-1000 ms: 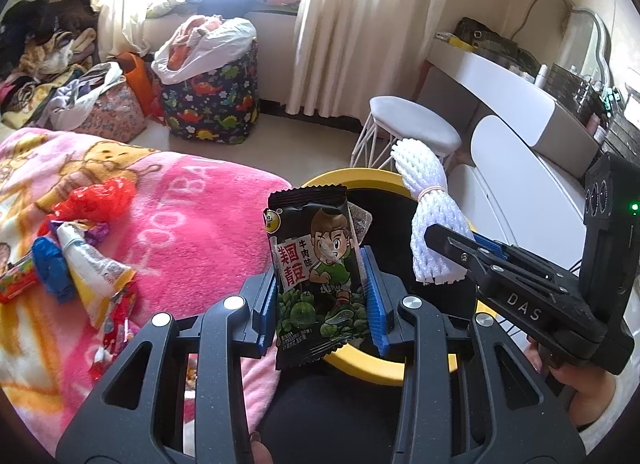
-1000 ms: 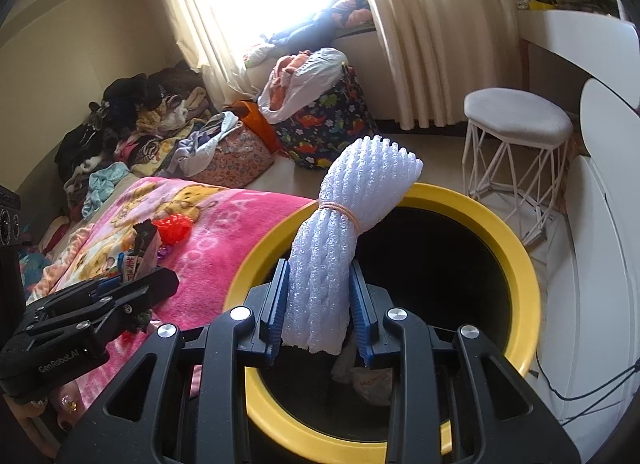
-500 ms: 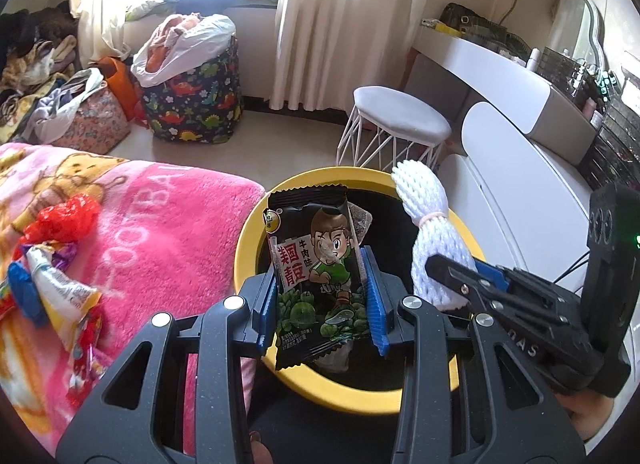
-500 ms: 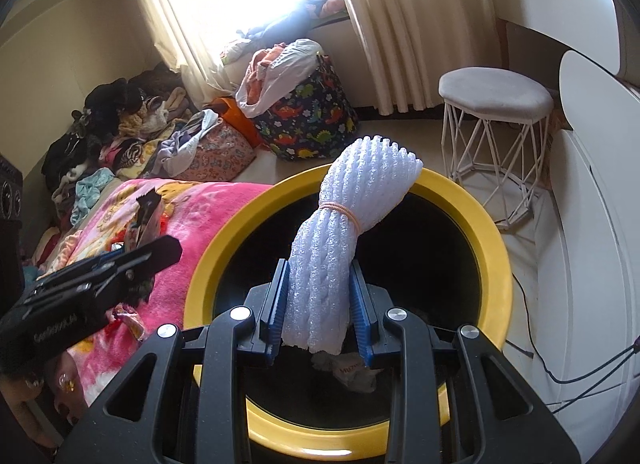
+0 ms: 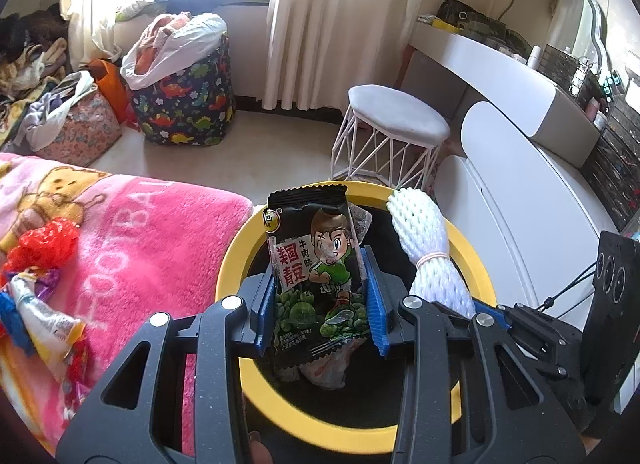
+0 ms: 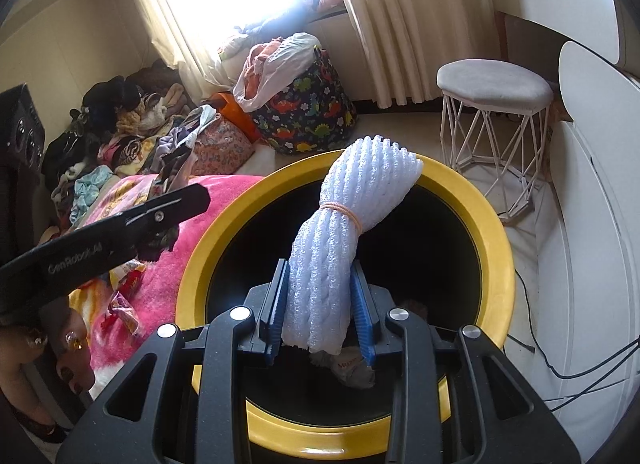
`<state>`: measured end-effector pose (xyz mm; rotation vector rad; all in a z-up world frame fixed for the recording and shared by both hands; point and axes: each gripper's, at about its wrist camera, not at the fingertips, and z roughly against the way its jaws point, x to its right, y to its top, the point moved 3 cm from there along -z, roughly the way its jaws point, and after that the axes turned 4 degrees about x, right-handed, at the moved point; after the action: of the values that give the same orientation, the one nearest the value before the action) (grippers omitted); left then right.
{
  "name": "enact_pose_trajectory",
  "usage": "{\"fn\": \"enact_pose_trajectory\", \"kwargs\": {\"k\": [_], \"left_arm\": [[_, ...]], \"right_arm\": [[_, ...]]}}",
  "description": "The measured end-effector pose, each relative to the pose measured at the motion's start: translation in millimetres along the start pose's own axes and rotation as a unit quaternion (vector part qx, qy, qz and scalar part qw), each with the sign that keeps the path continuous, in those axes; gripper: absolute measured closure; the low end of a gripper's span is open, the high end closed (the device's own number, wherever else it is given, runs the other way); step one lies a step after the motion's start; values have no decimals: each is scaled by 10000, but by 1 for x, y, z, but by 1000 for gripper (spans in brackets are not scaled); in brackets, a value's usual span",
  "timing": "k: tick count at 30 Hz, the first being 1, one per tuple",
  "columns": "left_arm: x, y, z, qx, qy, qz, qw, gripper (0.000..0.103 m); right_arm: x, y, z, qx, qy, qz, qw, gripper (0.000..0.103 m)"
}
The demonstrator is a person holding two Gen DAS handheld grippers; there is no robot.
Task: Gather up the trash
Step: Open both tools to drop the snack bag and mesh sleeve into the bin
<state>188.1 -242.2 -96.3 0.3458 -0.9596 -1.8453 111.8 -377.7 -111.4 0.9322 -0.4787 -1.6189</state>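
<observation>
The left claw [image 5: 320,304] is clamped on a black snack packet [image 5: 316,276], gripped by its lower half with the printed top standing up above the blue pads. The packet hangs over the near part of the yellow-rimmed bin [image 5: 236,248]. The right claw [image 6: 324,320] is clamped on a white foam net bundle [image 6: 340,248] tied with a rubber band, and that too sits over the black mouth of the bin [image 6: 496,264]. Some crumpled waste already lies at the bottom.

Both pieces look ready to drop, so the risks are in the release. The packet is light and flat; if the left claw opens while tilted toward the bed, the packet could slide sideways, catch the rim, and land on the pink blanket [image 5: 152,240] that presses against the bin. The film may also cling to a ribbed pad instead of falling. The foam bundle is springy and reaches toward the far rim in the right view, so a drop from here could bounce it off the edge onto the floor. The two claws are close together, and opening both at once could knock one into the other.

Further left on the blanket, more wrappers [image 5: 44,312] and a red net [image 5: 44,244] remain to be collected, near the edge where a careless sweep might push them off. Beyond stand a stool [image 5: 396,119] and a dinosaur-print bag [image 5: 188,103].
</observation>
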Motion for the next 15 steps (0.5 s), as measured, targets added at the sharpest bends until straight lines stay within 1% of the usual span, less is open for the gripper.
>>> {"fn": "enact_pose_trajectory", "kwargs": {"k": [4,6,7,8,9,10,11,12,13,14,15], "left_arm": [[0,3,-5,-20,-46,28,10000,72],[-1,5,-6,7,-53,47,10000,70],[-2,6,-5,29,-54,56,10000,65],[-2,7,-4,48,-68,77,9999,57],[-4,8,-3,72,-60,106,9999,50],[-4,9,-3,91,-61,130,9999,39],[-5,9,-2,110,-69,156,9998,33],[-6,9,0,130,-60,175,9997,29],[-8,9,2,163,-34,195,9997,22],[-9,9,3,187,-19,217,9996,17],[-11,9,5,208,-7,245,9995,16]], "right_arm": [[0,0,0,6,2,-2,10000,72],[1,1,0,14,-13,-25,10000,69],[1,0,0,29,-28,-54,10000,66],[3,0,-1,33,-40,-70,10000,61],[4,-1,-1,47,-61,-86,9999,59],[5,-1,-1,59,-80,-98,9999,55],[6,-2,-1,72,-96,-112,9999,51],[7,-2,-1,95,-108,-122,9998,50],[7,-2,0,113,-117,-124,9998,50],[8,-2,0,125,-121,-126,9998,48],[8,-2,0,149,-132,-126,9997,47]]}}
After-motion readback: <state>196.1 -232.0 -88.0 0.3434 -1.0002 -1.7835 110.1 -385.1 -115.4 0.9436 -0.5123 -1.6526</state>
